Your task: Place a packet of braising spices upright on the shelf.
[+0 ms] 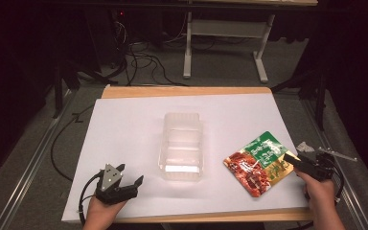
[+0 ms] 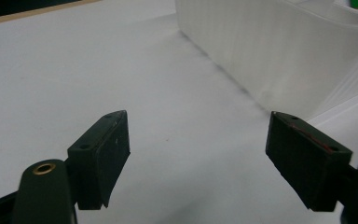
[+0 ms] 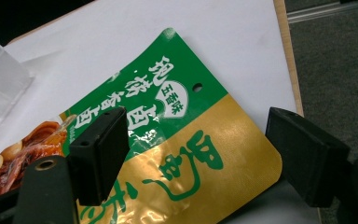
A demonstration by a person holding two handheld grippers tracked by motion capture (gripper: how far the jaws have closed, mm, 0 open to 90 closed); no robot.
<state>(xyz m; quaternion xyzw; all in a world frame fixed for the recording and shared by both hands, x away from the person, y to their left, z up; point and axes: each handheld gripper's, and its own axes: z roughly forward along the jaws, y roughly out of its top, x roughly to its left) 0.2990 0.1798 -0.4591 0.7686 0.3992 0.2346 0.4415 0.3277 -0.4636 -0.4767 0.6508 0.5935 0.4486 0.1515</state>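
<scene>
A clear plastic container [image 1: 182, 146] stands in the middle of the white table cover. To its right lies a flat food pouch [image 1: 256, 163], green and gold with a picture of red-brown meat. My right gripper [image 1: 291, 160] hovers at the pouch's right, gold end. In the right gripper view its jaws [image 3: 200, 140] stand wide open on either side of that gold corner of the pouch [image 3: 168, 93], not pressing it. My left gripper [image 1: 130, 175] rests near the front left, open and with nothing in it. In its own view the left gripper [image 2: 198, 149] faces the container's wall [image 2: 279, 51].
The white cover [image 1: 124, 129] lies on a wooden table whose edge [image 1: 187, 91] shows at the back. A small crumpled white scrap [image 1: 304, 145] sits off the table's right edge. Cables and a white stand [image 1: 220, 28] are on the floor beyond.
</scene>
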